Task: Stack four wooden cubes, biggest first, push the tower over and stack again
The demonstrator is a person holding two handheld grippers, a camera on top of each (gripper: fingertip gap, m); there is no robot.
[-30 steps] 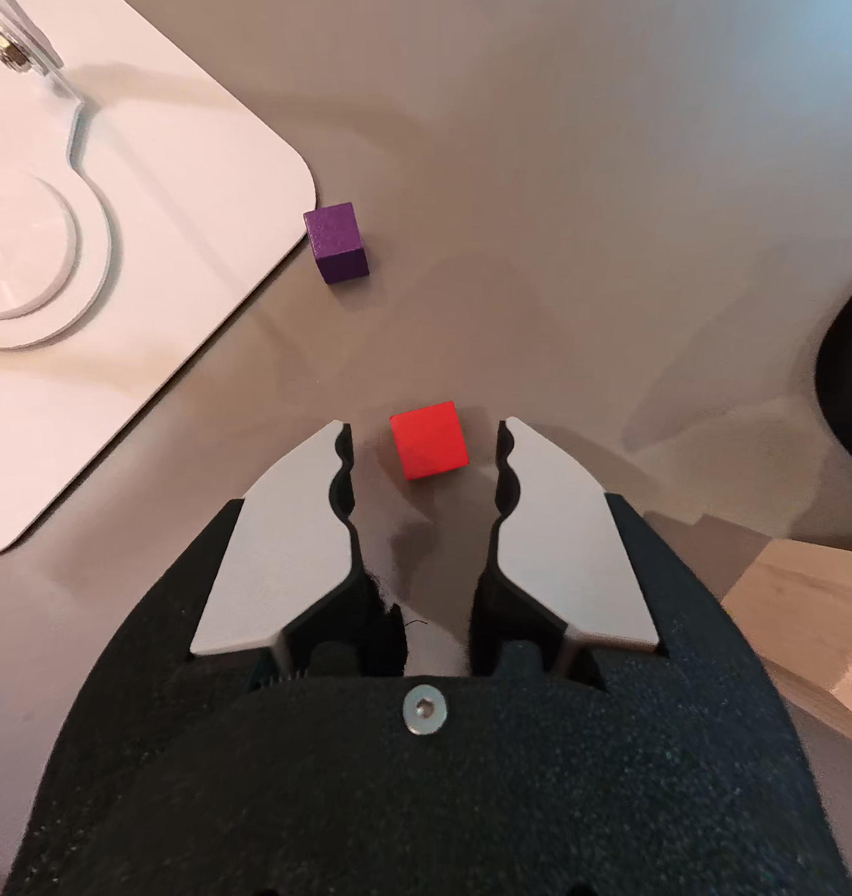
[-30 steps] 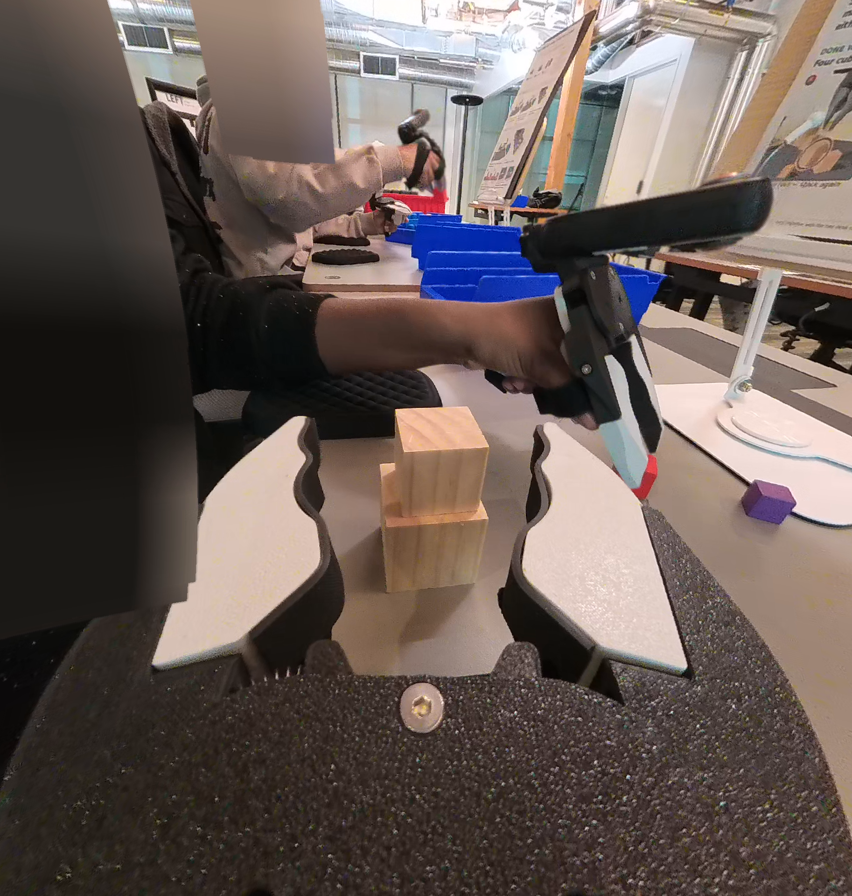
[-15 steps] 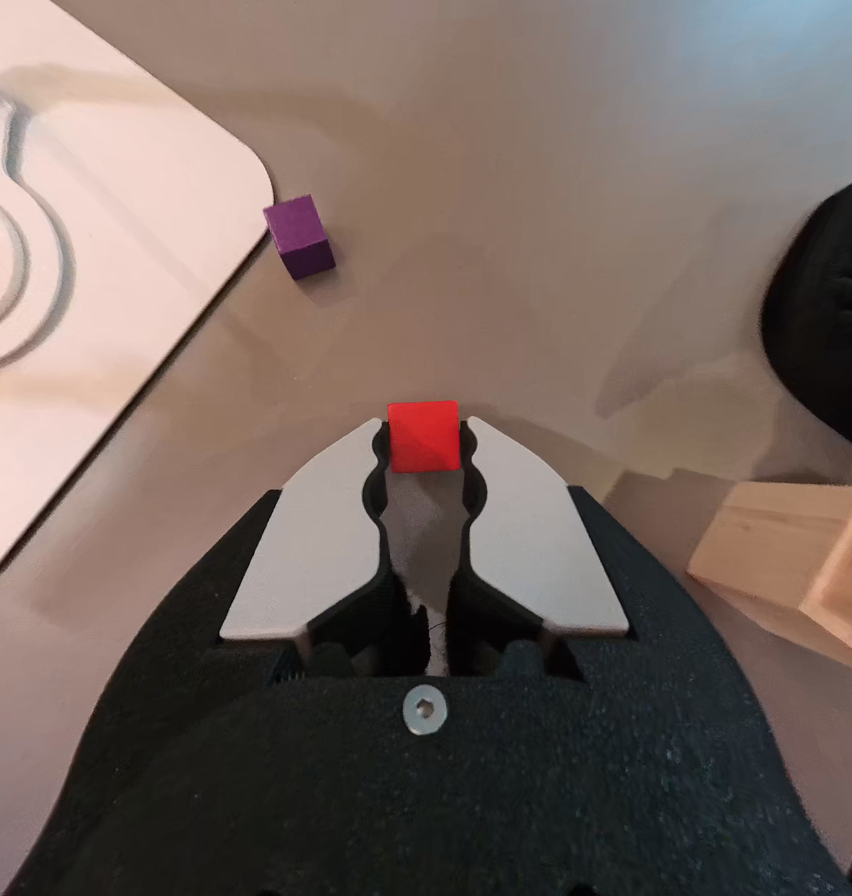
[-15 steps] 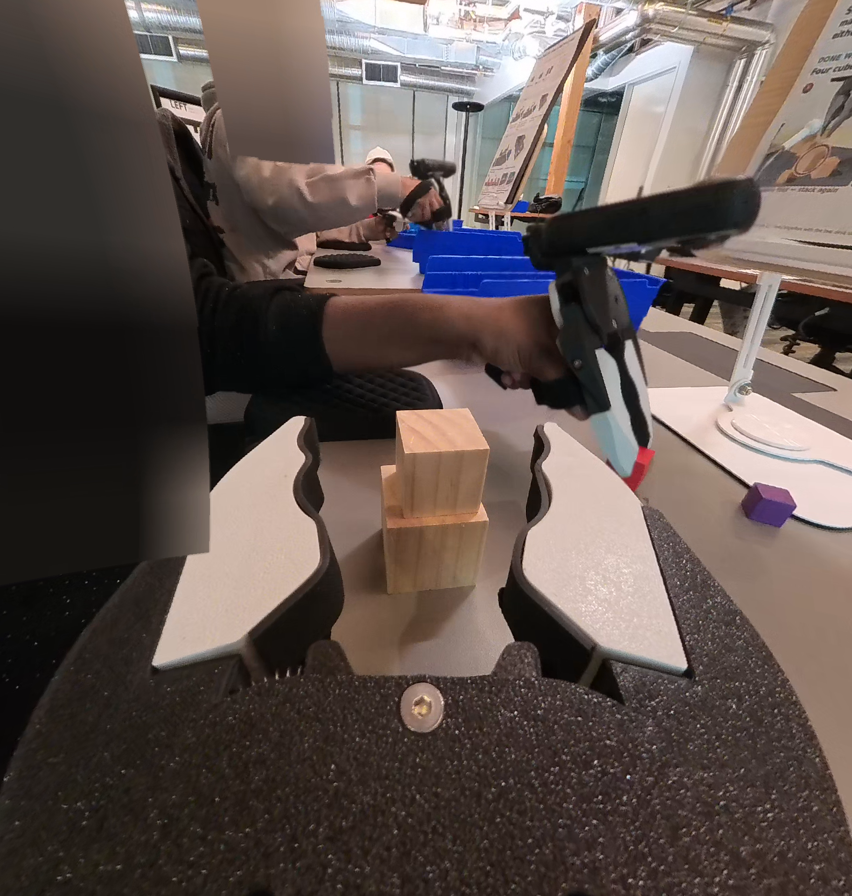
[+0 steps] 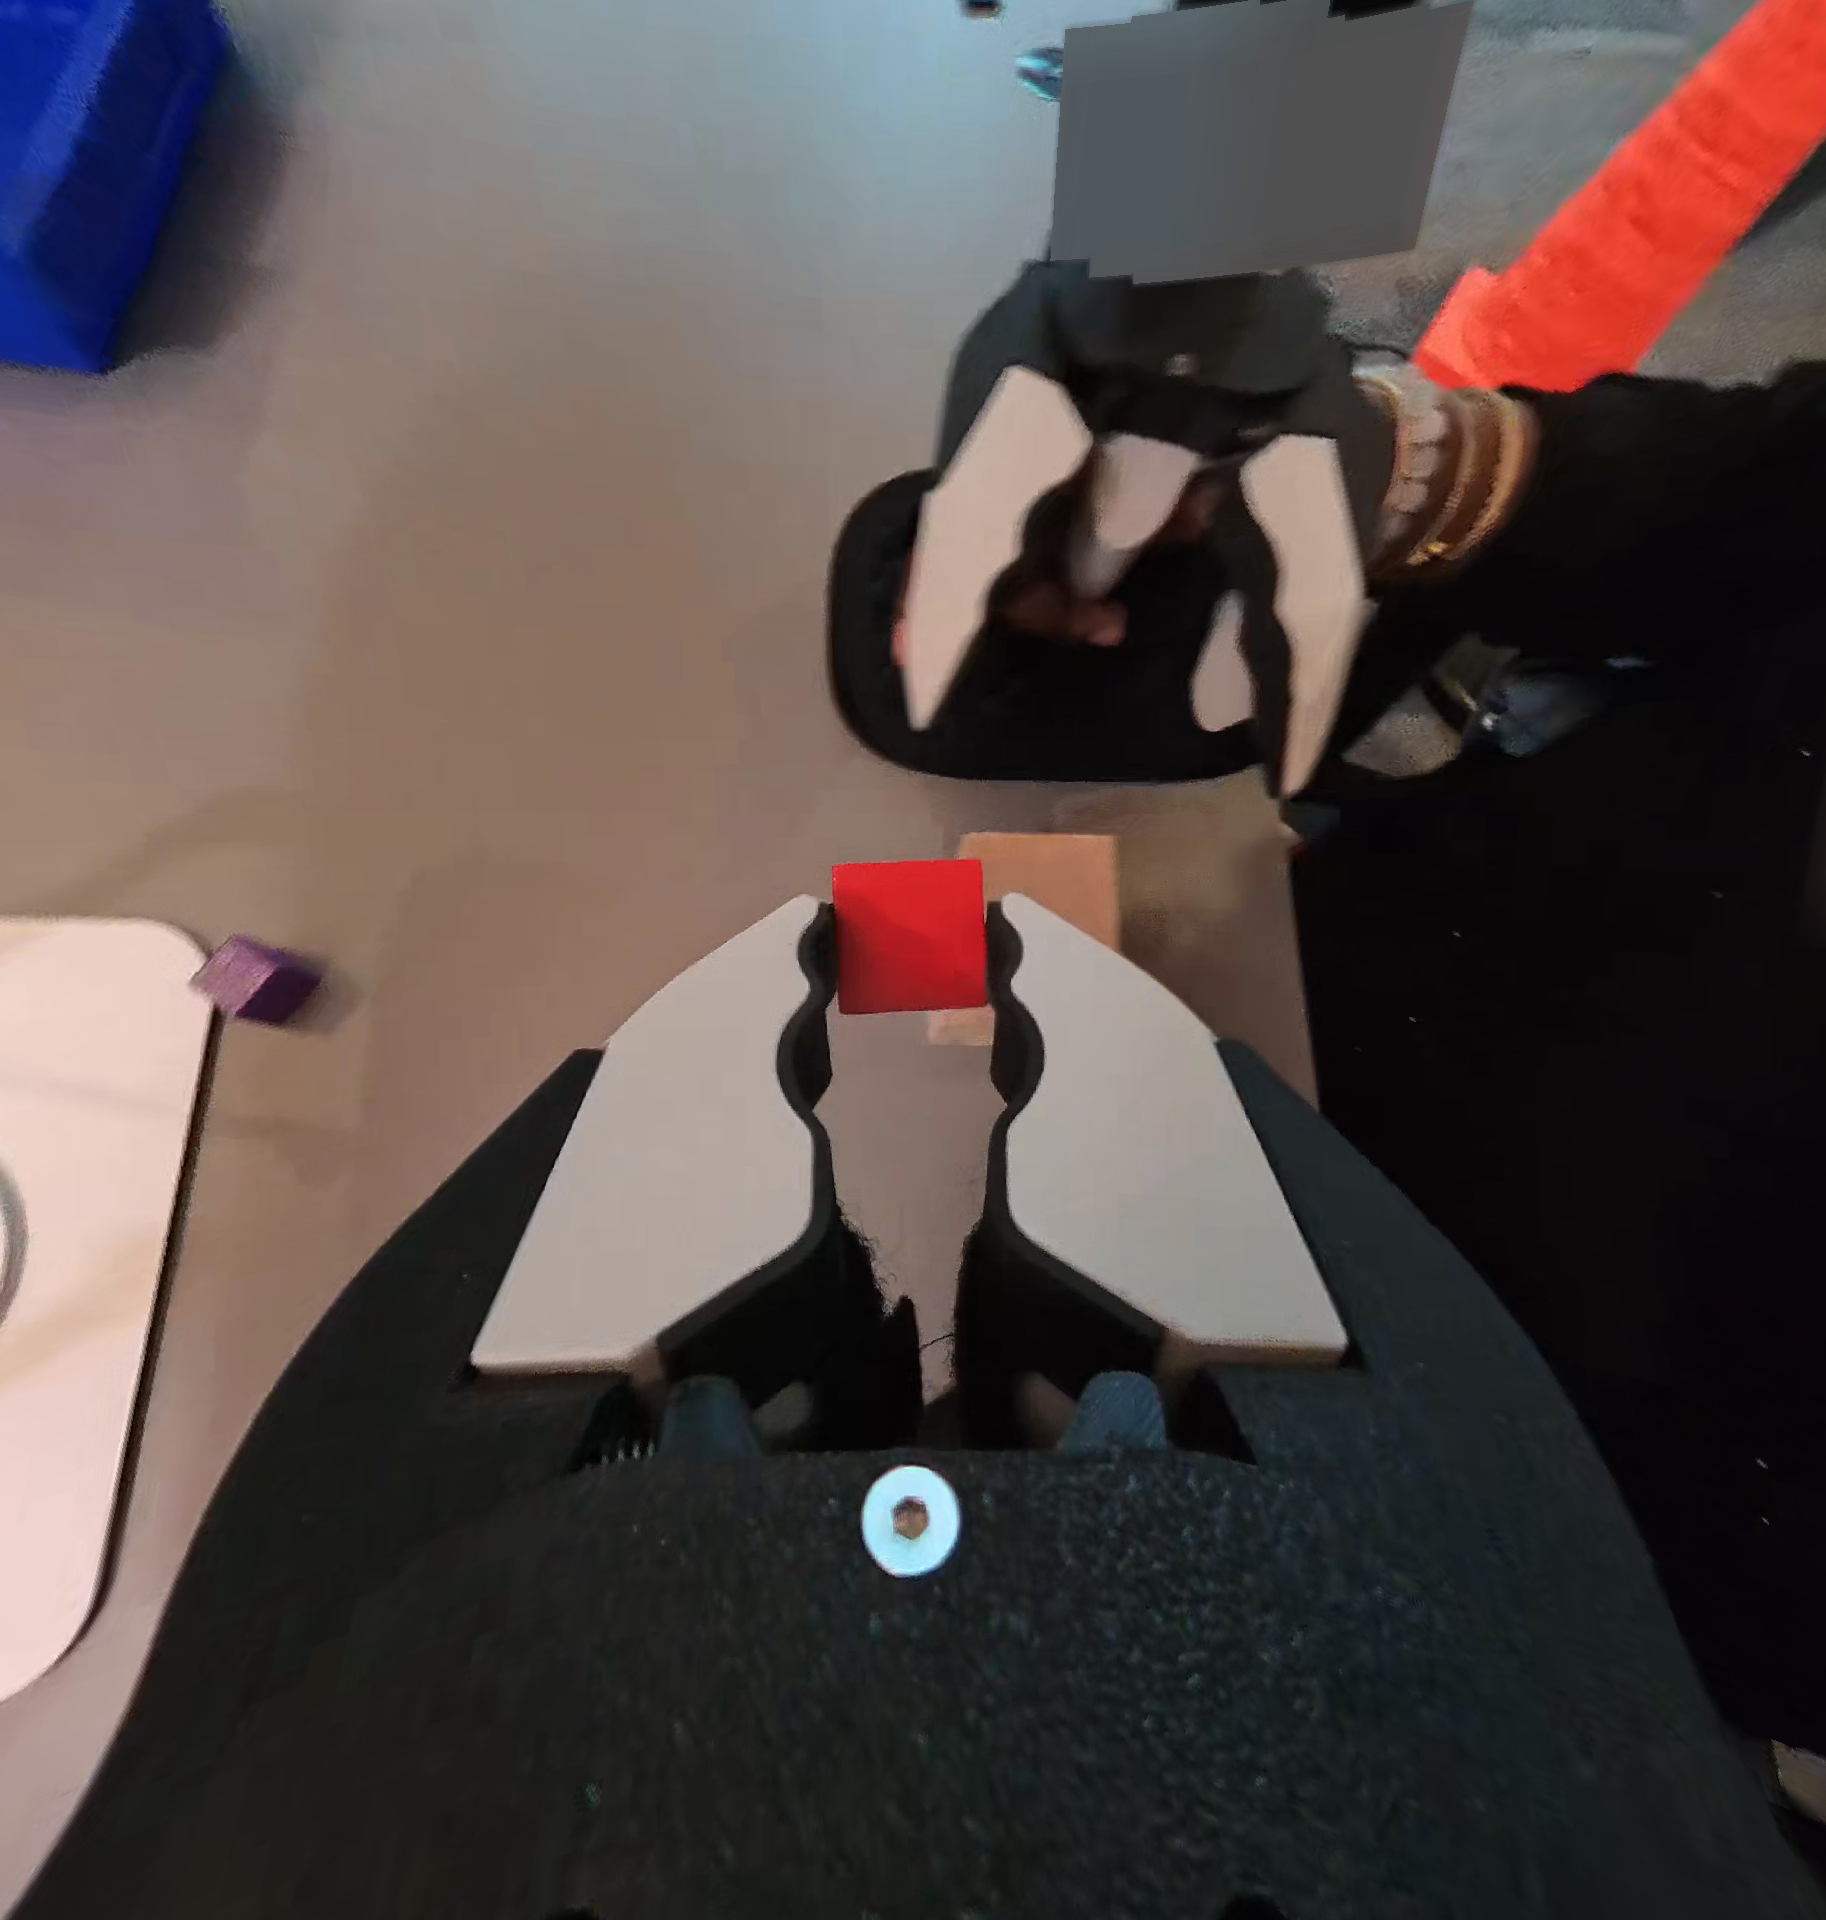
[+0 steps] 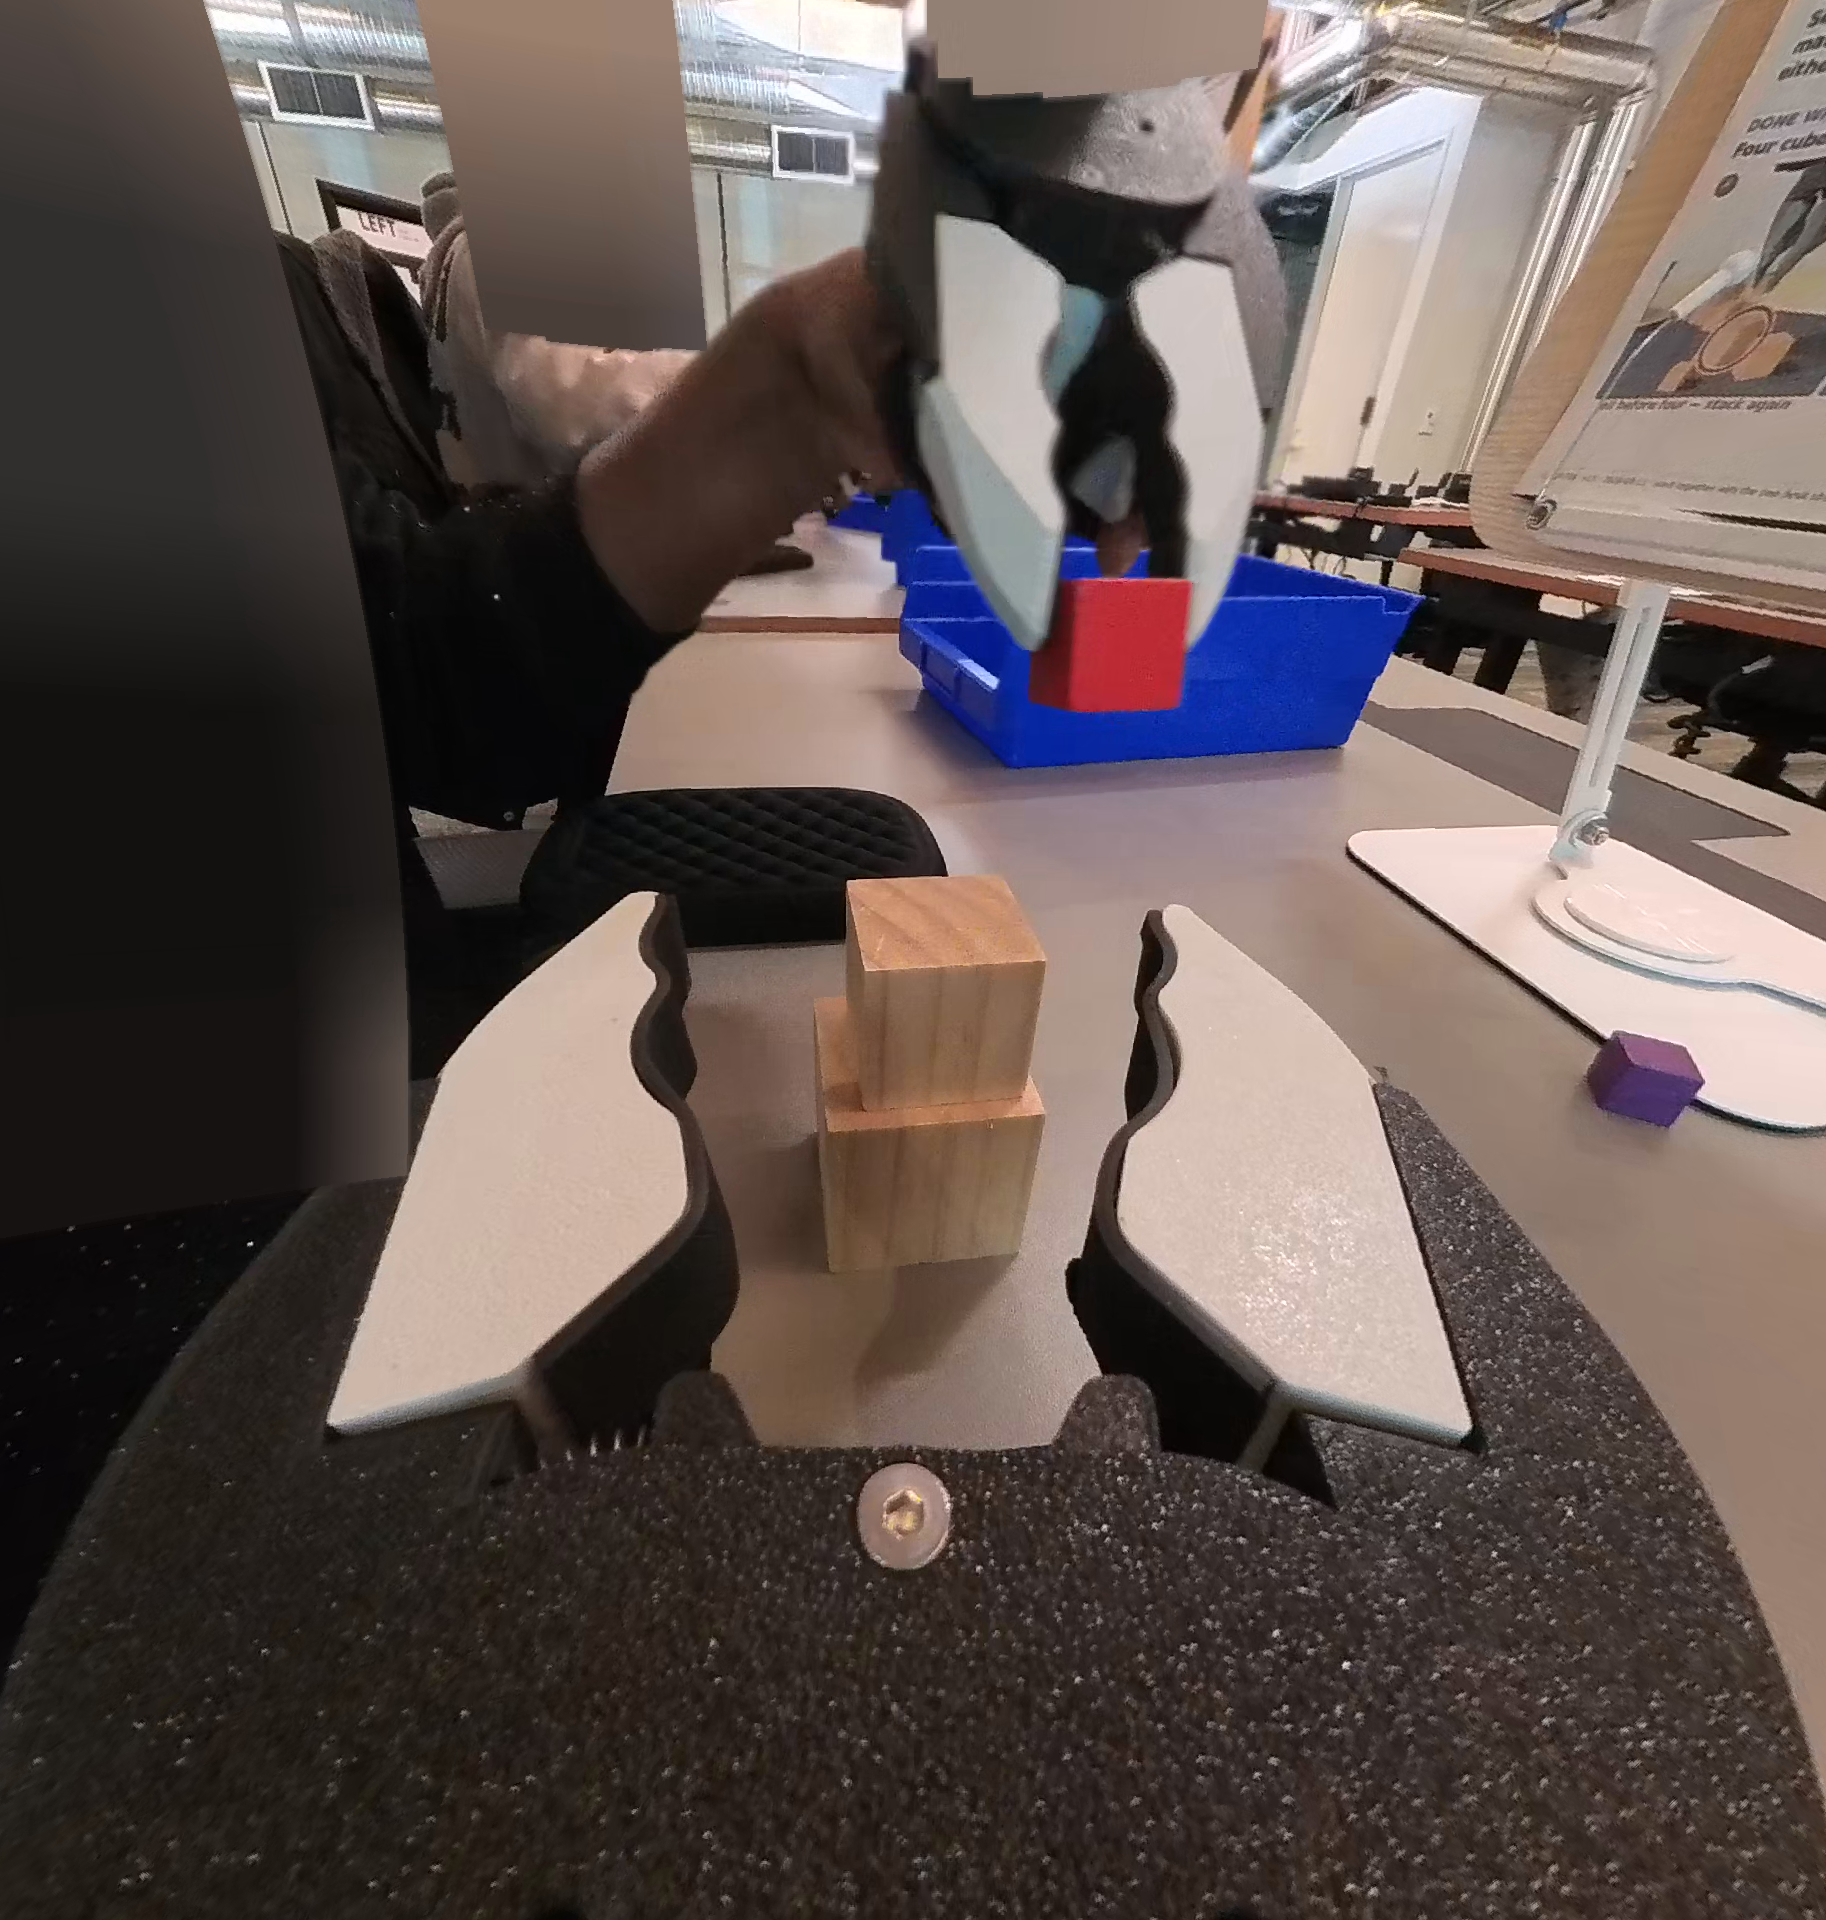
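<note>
In the left wrist view, the left hand-held gripper [image 5: 910,935] is clamped on a red cube [image 5: 909,933]; both pads press its side faces at the very fingertips, and the cube sits square between them, held in the air above the counter [image 5: 576,623]. A cube has no long axis; one flat face turns to the camera. Just behind and below the cube, a wooden block [image 5: 1060,883] shows only as a pale top face, mostly covered by the cube and the right fingertip. Farther off, the right hand-held gripper [image 5: 1106,717] is blurred, its fingers spread wide over a black quilted pad [image 5: 867,644]. A purple cube [image 5: 260,977] lies blurred at the left, by the corner of a white base plate [image 5: 57,1143] cut off by the frame edge. A blue bin [image 5: 47,177] at the far left is smeared and partly cut off.

In the right wrist view, the right hand-held gripper [image 6: 914,1013] stands wide apart, with two wooden blocks [image 6: 935,1081] stacked between the fingers, touching neither pad; the upper block sits turned and offset on the lower. Above them the left hand-held gripper hangs with the red cube [image 6: 1111,644] pinched at its tips, its far face hidden. The blue bin [image 6: 1252,686] stands behind it. The purple cube [image 6: 1644,1077] rests at the right, beside the white base plate [image 6: 1460,883] of a stand.
</note>
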